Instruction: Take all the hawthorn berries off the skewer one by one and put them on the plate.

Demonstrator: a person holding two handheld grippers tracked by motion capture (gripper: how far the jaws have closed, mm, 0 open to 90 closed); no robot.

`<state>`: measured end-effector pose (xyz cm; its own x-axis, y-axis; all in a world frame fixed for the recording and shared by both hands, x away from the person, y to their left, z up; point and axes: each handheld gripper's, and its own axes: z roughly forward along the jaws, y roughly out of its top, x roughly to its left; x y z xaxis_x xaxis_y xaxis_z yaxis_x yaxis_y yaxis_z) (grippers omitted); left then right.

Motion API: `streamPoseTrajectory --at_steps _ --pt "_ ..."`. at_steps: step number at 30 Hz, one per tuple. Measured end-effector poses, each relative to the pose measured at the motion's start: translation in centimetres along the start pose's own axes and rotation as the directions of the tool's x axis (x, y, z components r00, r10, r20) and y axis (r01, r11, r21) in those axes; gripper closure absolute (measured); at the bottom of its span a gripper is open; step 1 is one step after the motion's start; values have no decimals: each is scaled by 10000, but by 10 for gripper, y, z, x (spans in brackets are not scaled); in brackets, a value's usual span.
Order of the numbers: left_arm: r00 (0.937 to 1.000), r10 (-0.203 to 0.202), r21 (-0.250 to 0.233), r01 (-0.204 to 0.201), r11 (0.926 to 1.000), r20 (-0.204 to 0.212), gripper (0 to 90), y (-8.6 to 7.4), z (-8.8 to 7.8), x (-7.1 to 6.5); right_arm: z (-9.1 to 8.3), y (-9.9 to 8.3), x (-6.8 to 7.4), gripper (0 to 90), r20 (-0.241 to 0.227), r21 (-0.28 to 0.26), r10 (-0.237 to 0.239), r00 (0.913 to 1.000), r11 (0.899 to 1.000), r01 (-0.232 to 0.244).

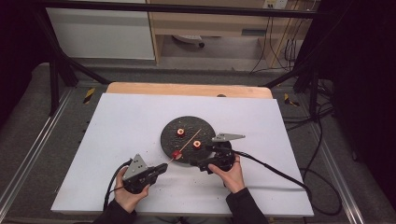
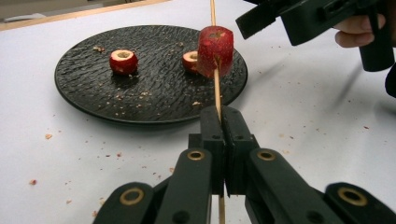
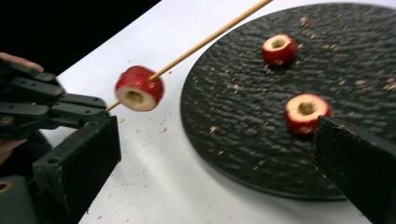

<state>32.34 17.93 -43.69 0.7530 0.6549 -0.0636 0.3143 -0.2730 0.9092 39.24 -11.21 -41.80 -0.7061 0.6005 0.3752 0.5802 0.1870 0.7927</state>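
The left gripper [image 2: 223, 122] is clenched on the skewer [image 2: 216, 88], one red fruit piece [image 2: 215, 50] threaded near the plate's [image 1: 169, 140] near edge. The right gripper [image 1: 206, 156], jaws released, should approach the nearer loose piece [image 3: 306, 112] squarely, gripping gently.

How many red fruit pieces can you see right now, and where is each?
3. One is threaded on the skewer held by the left gripper: skewered piece. Two lie on the black plate: far piece and near piece.
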Motion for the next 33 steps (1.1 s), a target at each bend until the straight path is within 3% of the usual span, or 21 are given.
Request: streamPoseTrajectory --at_steps 6,13,22,33 --pt "9999 131 72 -132 9999 98 883 1 6 -7 -3 -5 8 38 -309 -148 144 9994 9998 -148" --pt "9990 274 188 -281 9994 346 883 2 15 -17 1 -10 12 126 -732 -238 289 9969 9992 -307" --pt "9973 518 182 -528 9984 518 883 2 20 -28 5 -14 13 383 -1150 -270 326 9928 9990 -359" --pt "9963 590 144 -600 9981 617 883 2 21 -33 6 -17 14 590 -1441 -43 751 9867 9971 -765"
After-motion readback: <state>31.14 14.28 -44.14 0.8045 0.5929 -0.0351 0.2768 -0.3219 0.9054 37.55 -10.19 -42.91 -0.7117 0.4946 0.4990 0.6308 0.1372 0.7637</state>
